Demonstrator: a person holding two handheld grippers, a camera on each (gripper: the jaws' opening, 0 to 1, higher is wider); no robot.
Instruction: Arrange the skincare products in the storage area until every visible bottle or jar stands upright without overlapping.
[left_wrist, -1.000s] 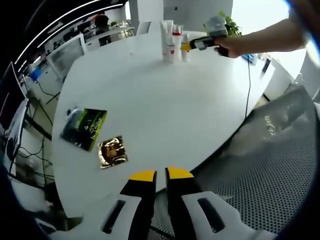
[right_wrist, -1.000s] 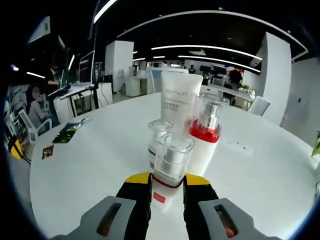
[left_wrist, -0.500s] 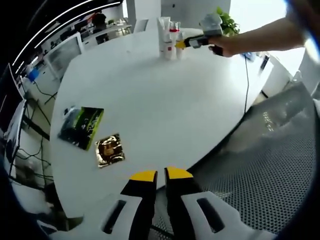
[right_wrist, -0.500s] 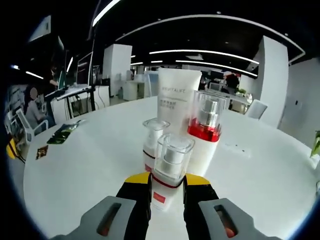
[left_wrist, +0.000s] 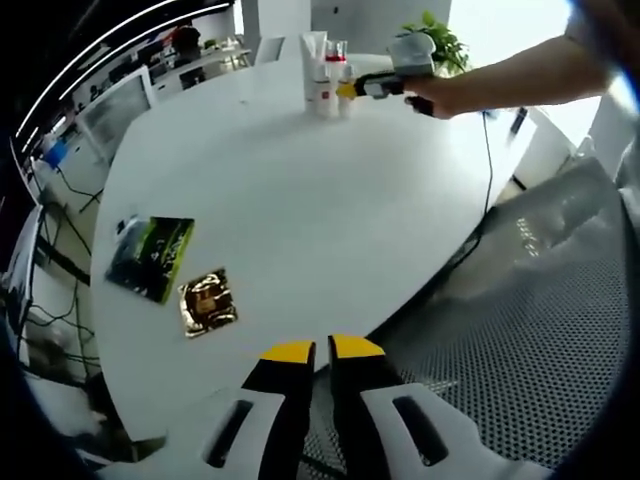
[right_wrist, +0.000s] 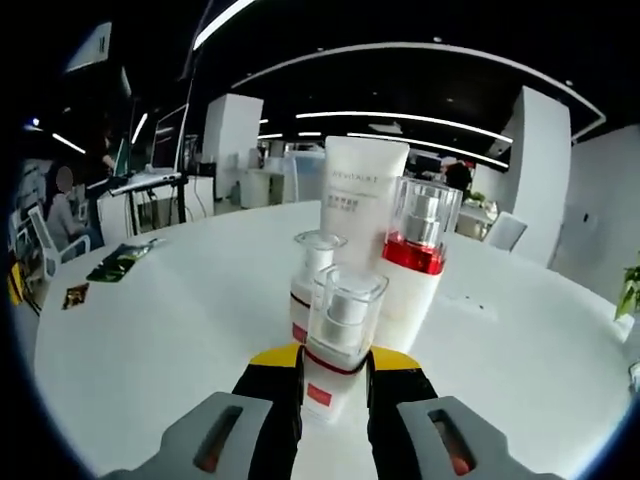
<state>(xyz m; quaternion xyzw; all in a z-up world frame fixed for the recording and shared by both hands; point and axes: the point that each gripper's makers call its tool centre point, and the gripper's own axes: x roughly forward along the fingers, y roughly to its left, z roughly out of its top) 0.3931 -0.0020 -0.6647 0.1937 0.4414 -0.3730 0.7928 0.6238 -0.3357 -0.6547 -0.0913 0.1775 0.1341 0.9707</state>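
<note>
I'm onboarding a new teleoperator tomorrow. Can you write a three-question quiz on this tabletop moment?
1. True or false: the right gripper is closed on the small clear-capped pump bottle with a red label.
2. Which item stands tallest in the cluster? A) white squeeze tube B) red-collared pump bottle C) small clear-capped bottle behind the held one
3. Fill in: near the left gripper, a green-and-black sachet and a ____ foil sachet lie flat on the round white table.

Key: 1 true; 2 A; 3 gold.
</note>
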